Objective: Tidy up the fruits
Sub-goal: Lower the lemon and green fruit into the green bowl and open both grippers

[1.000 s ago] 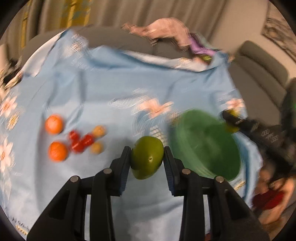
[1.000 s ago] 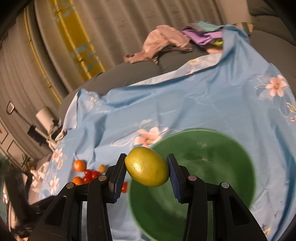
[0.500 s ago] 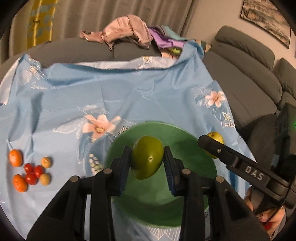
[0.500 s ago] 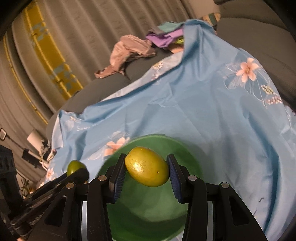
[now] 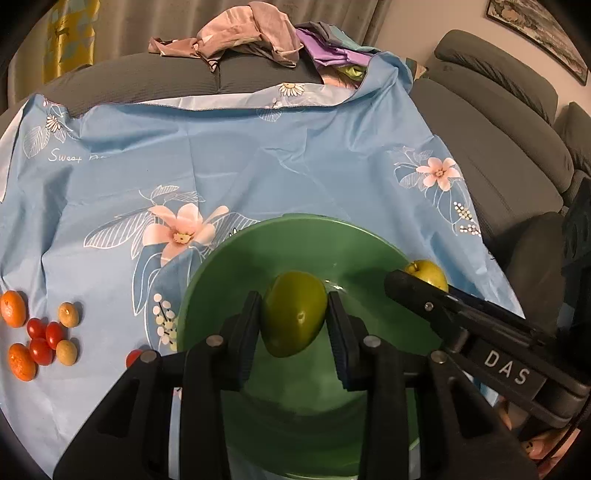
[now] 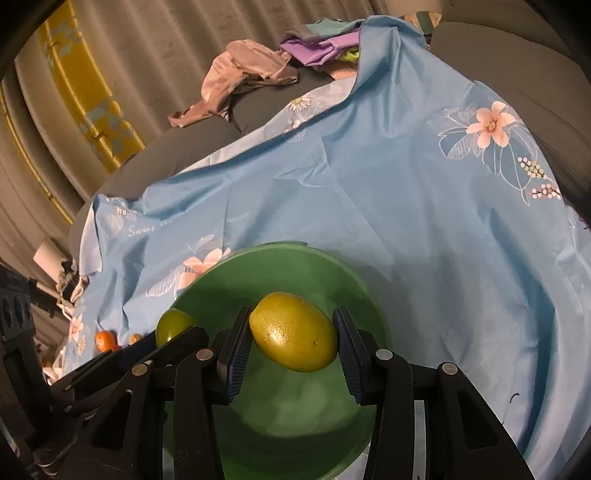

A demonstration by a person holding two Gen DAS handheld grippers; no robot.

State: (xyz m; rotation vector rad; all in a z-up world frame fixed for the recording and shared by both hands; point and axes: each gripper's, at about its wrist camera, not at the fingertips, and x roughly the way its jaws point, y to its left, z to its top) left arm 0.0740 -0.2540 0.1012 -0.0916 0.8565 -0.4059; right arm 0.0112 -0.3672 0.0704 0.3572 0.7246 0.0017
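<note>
At the far left of the blue flowered cloth (image 5: 295, 155) lies a small cluster of fruit: two oranges (image 5: 13, 308), several cherry tomatoes (image 5: 42, 338) and two pale round fruits (image 5: 69, 314), all touching or just beside one another, with one more tomato (image 5: 133, 357) near the bowl's left rim. The green bowl (image 5: 229, 273) sits on the cloth toward the right. Over it the left gripper (image 5: 294, 325) has its fingers pressed against both sides of a green fruit (image 5: 294, 318), held above the bowl's inside. To the right, the right gripper (image 6: 291, 341) is clamped on a yellow lemon (image 6: 293, 336), also above the bowl, nearer its right rim. Crumpled clothes (image 5: 243, 31) lie on the grey sofa (image 5: 495, 147) behind the cloth.
</note>
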